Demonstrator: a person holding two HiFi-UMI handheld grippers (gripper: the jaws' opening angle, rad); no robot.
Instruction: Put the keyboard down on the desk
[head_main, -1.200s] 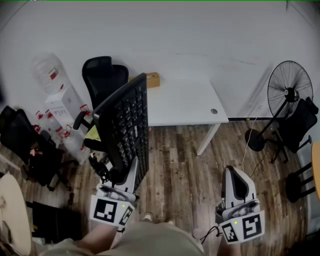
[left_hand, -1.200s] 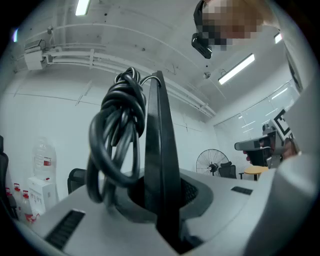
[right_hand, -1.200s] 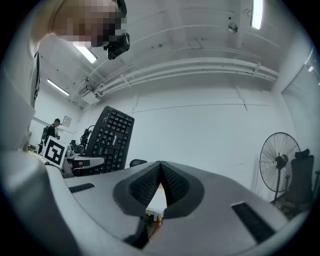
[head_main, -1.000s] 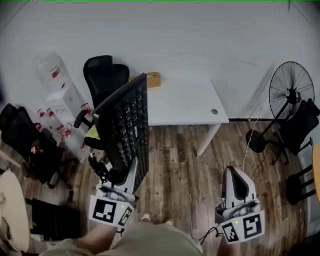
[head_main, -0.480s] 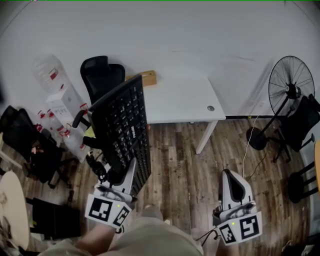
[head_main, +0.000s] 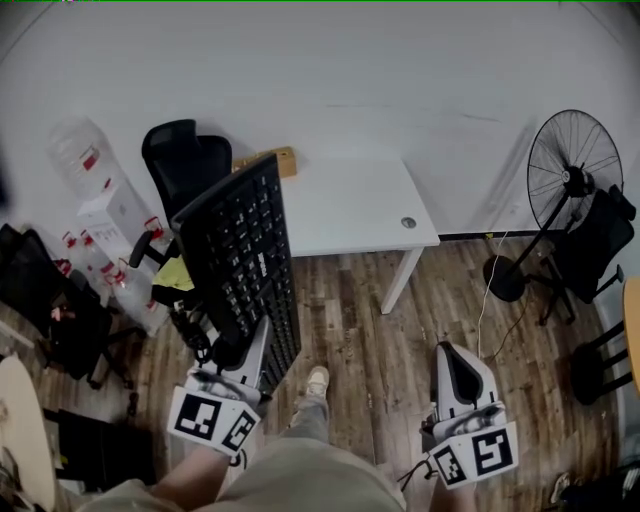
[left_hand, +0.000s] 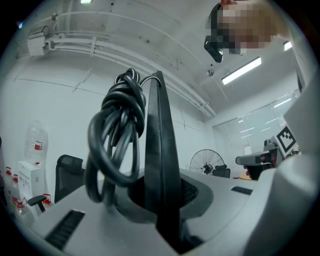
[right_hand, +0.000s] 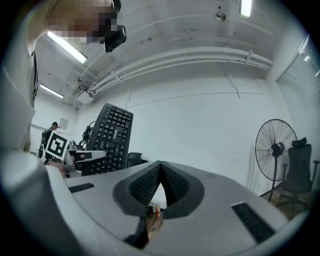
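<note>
The left gripper (head_main: 252, 348) is pinching the lower edge of the black plastic full-size keyboard (head_main: 243, 262), holding it raised on edge in the air before the white rectangular desk (head_main: 350, 205), while the right gripper (head_main: 455, 362) is hanging empty, jaws pressed together.

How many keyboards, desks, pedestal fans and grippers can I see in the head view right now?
Keyboard: 1
Desk: 1
Pedestal fan: 1
Grippers: 2, left gripper, right gripper
Total: 5
</note>
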